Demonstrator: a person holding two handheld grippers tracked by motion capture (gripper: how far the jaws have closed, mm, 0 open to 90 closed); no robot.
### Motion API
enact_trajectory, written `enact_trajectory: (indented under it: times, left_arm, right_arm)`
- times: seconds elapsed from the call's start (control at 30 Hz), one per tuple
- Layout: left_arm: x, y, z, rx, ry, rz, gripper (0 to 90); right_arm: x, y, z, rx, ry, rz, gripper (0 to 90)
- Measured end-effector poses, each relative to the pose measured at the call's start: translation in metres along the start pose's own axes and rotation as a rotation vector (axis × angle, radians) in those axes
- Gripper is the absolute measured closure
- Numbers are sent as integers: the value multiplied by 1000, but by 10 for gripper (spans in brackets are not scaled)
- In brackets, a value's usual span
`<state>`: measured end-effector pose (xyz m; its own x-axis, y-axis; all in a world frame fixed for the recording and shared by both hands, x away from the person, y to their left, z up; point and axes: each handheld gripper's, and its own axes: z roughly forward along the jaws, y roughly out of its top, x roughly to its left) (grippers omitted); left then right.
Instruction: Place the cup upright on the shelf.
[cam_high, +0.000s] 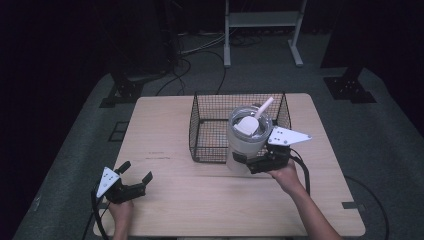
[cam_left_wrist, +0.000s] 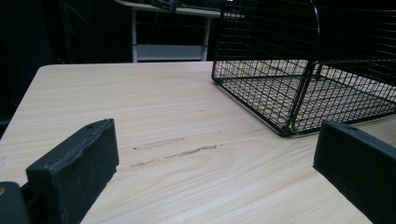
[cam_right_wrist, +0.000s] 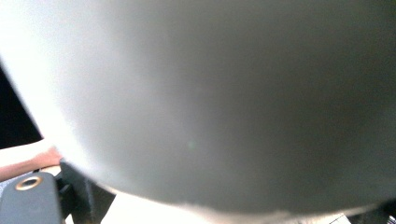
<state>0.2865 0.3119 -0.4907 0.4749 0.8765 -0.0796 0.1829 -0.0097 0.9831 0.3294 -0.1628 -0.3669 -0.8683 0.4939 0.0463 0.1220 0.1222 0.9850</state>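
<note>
1. Right hand-held gripper (cam_high: 252, 162): its jaws are pinching the lower body of a white tumbler (cam_high: 246, 142), one jaw on each side of the wall. The person's right hand (cam_high: 286, 176) holds it from the near side.
2. Tumbler: upright, leaning slightly, at the near right edge of the wire basket (cam_high: 210, 130). Whether its base rests on the surface (cam_high: 200, 200) or is lifted off it cannot be told from the high view.
3. Tumbler top: a clear lid with a white tab on it, and a pale straw (cam_high: 265, 106) sticking out at a slant toward the far right.
4. Right gripper view: the tumbler (cam_right_wrist: 224, 102) sits very close to the lens as a blurred grey-white wall; part of one black jaw shows at the lower left.
5. Left hand-held gripper (cam_high: 134, 175): jaws spread wide, nothing between them. It sits low over the near left corner of the surface, well apart from the tumbler and the basket.
6. Left gripper view: the two black jaws stand far apart with bare wood grain (cam_left_wrist: 187, 154) between them; the basket (cam_left_wrist: 299, 79) lies ahead to the right, black mesh, open on top, nothing inside the part seen.
7. Basket: stands on the far middle of the surface.
</note>
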Motion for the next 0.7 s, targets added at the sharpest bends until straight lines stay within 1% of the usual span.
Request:
enact_trajectory:
  times: [0.1,0.13,0.2,0.23,0.3,0.37,0.4,0.47,0.53,0.63,0.67,0.7]
  left_arm:
    - [0,0,0,-2,0,-4,0]
    - [0,0,0,-4,-2,-3,0]
    - [0,0,0,-5,-4,-2,0]
    - [0,0,0,-4,-4,-3,0]
    - [0,0,0,-5,-3,-3,0]
    - [0,0,0,-5,-4,-2,0]
    - [0,0,0,-4,-4,-3,0]
    - [0,0,0,-5,-4,-4,0]
    - [0,0,0,-6,-5,-3,0]
    - [0,0,0,-6,-4,-3,0]
    - [0,0,0,-7,-6,-5,0]
    - [0,0,0,-7,-6,-5,0]
  right_arm:
    - [-3,3,5,13,-3,3,93]
    - [-5,6,8,19,-7,-4,94]
    - [-8,9,10,19,-8,-3,93]
    - [-9,11,10,22,-6,4,94]
    - [-12,15,13,13,-7,-1,94]
    - [-13,17,14,14,-9,-4,94]
    - [-16,22,17,20,-6,-9,94]
    - [-17,24,18,22,-3,-6,94]
    - [-21,31,23,28,-4,-17,94]
    - [-25,36,28,31,-4,-31,94]
    - [-28,40,34,30,-1,-44,94]
    - [-29,42,36,34,2,-41,94]
